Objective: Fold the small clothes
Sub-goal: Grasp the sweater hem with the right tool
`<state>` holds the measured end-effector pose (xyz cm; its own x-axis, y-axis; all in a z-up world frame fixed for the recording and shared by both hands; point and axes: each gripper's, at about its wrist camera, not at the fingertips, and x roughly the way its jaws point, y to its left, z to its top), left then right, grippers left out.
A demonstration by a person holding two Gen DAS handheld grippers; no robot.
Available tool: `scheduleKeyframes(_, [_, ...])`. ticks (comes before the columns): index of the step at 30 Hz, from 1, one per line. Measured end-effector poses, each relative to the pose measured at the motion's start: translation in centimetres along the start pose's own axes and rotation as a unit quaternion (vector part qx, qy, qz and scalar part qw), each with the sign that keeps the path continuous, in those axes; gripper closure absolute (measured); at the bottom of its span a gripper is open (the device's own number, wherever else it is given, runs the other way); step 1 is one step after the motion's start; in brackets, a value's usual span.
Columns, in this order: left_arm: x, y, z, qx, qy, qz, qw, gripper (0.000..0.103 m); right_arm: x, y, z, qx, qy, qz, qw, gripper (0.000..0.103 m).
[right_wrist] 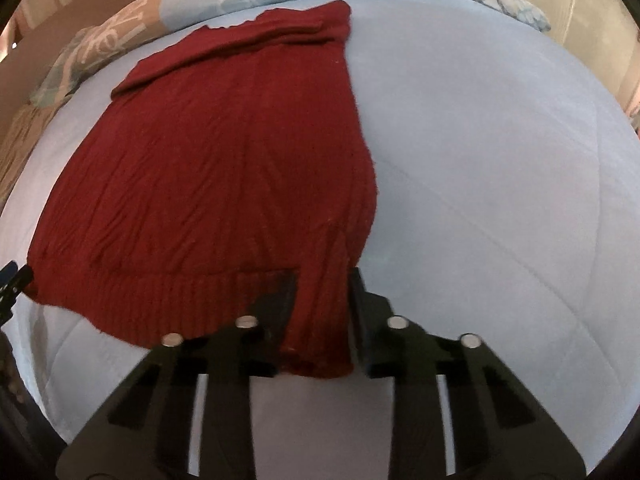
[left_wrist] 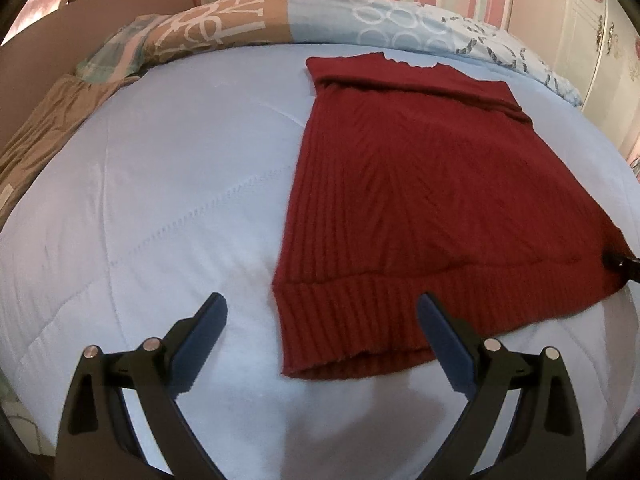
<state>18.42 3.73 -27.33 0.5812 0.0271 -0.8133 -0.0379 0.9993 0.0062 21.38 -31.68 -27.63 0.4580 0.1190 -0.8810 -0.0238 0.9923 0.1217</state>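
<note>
Left tool (left_wrist: 322, 308) spread wide, hovering over sweater's (left_wrist: 408, 184) near-left hem corner on bed (left_wrist: 140, 220). Sweater flat, sleeves folded in. Right tool (right_wrist: 323, 280) clamped on near-right hem corner, cloth bunched between fingers.

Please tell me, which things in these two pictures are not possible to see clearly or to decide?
- Right gripper: whether its pads truly pinch the red sweater; motion blur and fabric cover them in the right wrist view.
- Sweater hem corner: the left gripper finger hides part of it in the left wrist view.
- Brown cloth: cut off by the fisheye edge, left wrist view.
</note>
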Motion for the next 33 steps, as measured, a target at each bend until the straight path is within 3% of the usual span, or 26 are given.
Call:
scheduleKeyframes(4, [0.0,0.0,-0.2,-0.005,-0.003,-0.011,0.9999,0.007,-0.1,-0.3,-0.3,0.009,-0.003,0.01,1.0,0.085])
scheduleKeyframes(10, [0.7,-0.3,-0.1,-0.029,0.005,-0.058,0.9979,0.007,-0.1,0.0,-0.4,0.009,-0.004,0.009,1.0,0.085])
scheduleKeyframes(14, [2.0,-0.9,-0.2,-0.03,0.025,-0.047,0.9982,0.007,-0.1,0.0,-0.4,0.013,-0.002,0.011,1.0,0.085])
scheduleKeyframes(19, [1.8,-0.4,0.0,-0.045,0.006,-0.019,0.9988,0.011,-0.1,-0.1,-0.4,0.013,-0.001,0.014,1.0,0.084])
scheduleKeyframes(22, [2.0,0.6,0.2,-0.068,0.012,-0.029,0.9972,0.014,0.0,-0.1,-0.3,0.014,-0.003,0.013,1.0,0.084])
scheduleKeyframes(24, [2.7,0.6,0.2,-0.057,0.022,-0.031,0.9976,0.016,0.0,0.0,-0.4,0.014,-0.003,0.012,1.0,0.084])
scheduleKeyframes(26, [2.8,0.2,0.2,-0.04,0.019,-0.035,0.9984,0.022,0.0,0.0,-0.5,0.017,-0.003,0.012,1.0,0.084])
scheduleKeyframes(29, [2.7,0.3,0.2,-0.046,0.016,-0.044,0.9979,0.042,-0.1,0.0,-0.4,0.017,-0.002,0.011,1.0,0.083])
scheduleKeyframes(30, [2.5,0.3,0.2,-0.052,0.016,-0.054,0.9971,0.057,-0.1,0.0,-0.4,0.016,-0.002,0.01,1.0,0.083])
scheduleKeyframes(31, [2.5,0.1,0.3,-0.049,0.017,-0.068,0.9964,0.083,-0.1,0.0,-0.4,0.016,-0.002,0.01,1.0,0.083])
scheduleKeyframes(33, [2.1,-0.9,0.4,-0.029,0.014,-0.078,0.9965,0.086,-0.1,0.1,-0.4,0.015,-0.002,0.009,1.0,0.083])
